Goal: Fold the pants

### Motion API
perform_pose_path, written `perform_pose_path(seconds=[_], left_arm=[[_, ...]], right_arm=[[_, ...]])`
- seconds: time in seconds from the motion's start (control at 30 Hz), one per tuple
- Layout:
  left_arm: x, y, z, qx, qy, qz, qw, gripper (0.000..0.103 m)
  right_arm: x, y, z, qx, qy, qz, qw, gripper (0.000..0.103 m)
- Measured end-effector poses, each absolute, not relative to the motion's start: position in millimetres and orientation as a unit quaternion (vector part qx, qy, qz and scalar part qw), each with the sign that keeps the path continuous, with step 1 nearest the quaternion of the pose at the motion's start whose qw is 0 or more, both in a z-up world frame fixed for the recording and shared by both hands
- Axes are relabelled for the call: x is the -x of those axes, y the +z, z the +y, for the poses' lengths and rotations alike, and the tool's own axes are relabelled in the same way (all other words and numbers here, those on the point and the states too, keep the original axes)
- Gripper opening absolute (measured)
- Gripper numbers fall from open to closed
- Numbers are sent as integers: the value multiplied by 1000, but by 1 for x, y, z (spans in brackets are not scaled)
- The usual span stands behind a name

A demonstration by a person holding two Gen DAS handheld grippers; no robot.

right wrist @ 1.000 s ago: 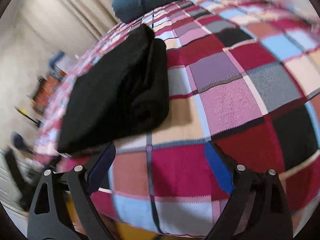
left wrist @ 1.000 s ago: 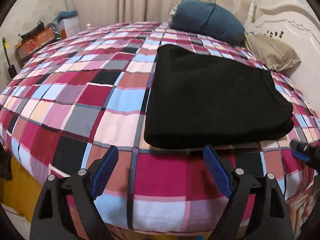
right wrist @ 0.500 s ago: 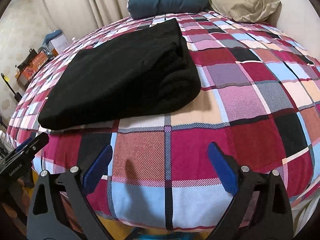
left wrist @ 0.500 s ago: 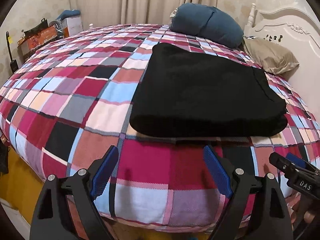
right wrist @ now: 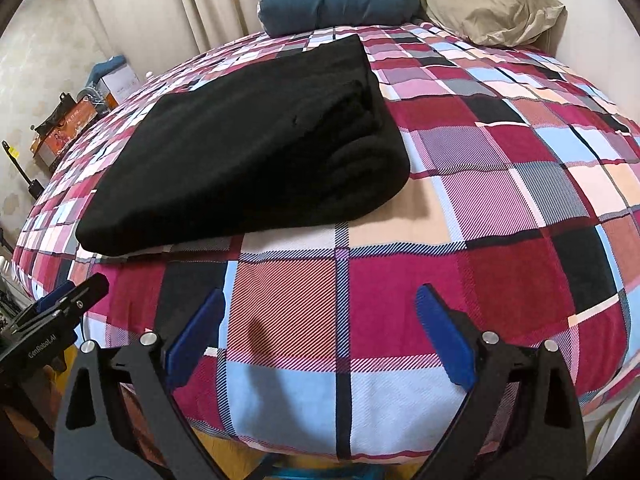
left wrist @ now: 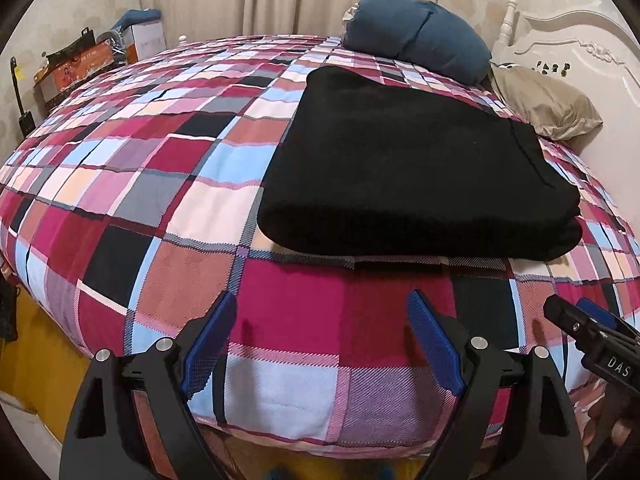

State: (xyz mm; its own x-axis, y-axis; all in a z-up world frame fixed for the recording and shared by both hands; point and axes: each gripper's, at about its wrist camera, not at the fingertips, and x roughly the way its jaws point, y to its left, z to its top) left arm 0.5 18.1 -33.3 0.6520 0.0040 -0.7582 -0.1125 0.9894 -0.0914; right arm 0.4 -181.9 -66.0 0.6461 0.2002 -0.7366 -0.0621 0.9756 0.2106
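Note:
The black pants [left wrist: 416, 168] lie folded in a thick rectangular stack on the plaid bed cover [left wrist: 132, 184]; in the right wrist view the pants [right wrist: 256, 148] show their layered folded edge at the right. My left gripper [left wrist: 322, 320] is open and empty, held over the bed's front edge, below and apart from the pants. My right gripper [right wrist: 320, 312] is open and empty, also near the front edge, below the pants. Each gripper shows at the side of the other's view: the right gripper [left wrist: 592, 332] and the left gripper [right wrist: 60, 300].
A blue pillow [left wrist: 416, 40] and a beige pillow [left wrist: 548, 104] lie at the head of the bed by a white headboard [left wrist: 580, 52]. Boxes and clutter [left wrist: 76, 64] stand against the far left wall. Curtains hang behind the bed.
Both grippers have drawn back from the pants toward the bed's front edge and steadied. The right wrist view has levelled out. The pants have not moved.

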Motion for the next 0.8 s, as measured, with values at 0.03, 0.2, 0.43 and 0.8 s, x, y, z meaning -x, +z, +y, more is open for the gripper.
perform_pose_path(seconds=[0.03, 0.2, 0.43, 0.8], left_arm=[[-1, -34, 18, 65, 32, 417, 906, 85], [-2, -38, 18, 73, 28, 427, 901, 85], [-1, -37, 18, 75, 28, 428, 900, 85], [1, -29, 16, 73, 28, 421, 904, 85]], right_arm=[[-1, -66, -182, -83, 72, 414, 903, 96], [-1, -67, -181, -83, 74, 415, 903, 96], [1, -68, -181, -86, 75, 415, 903, 96], [4, -65, -182, -87, 73, 410, 905, 96]])
